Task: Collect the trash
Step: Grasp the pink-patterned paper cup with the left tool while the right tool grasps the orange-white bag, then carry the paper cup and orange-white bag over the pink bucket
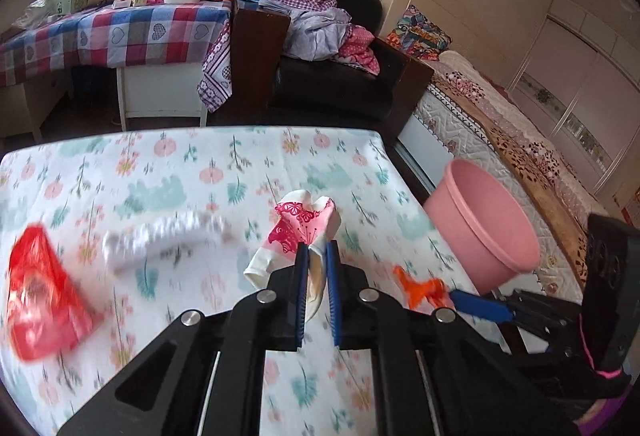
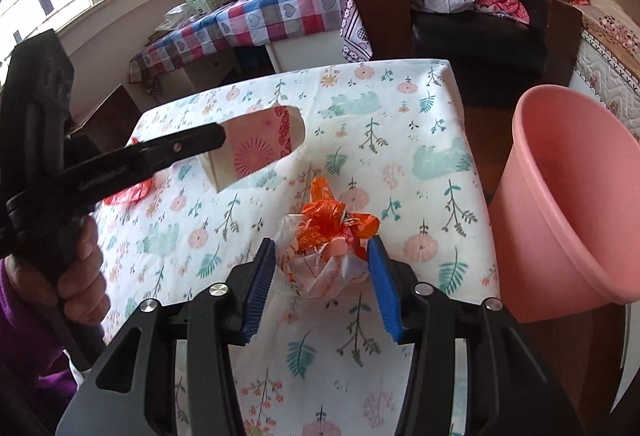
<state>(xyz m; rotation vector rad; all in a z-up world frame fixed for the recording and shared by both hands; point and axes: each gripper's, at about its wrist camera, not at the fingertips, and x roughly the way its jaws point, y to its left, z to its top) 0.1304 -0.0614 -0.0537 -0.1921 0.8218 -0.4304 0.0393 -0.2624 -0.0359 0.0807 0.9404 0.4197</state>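
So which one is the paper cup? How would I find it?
Look at the flowery table. The cup is held above its middle, pinched in the left gripper. It is white with pink flower prints and squashed, unlike the red wrapper or the orange bag.

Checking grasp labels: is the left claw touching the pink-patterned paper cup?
Touching. The left wrist view shows the left claw pinching the flattened paper cup; the right wrist view shows it lifted clear of the tablecloth.
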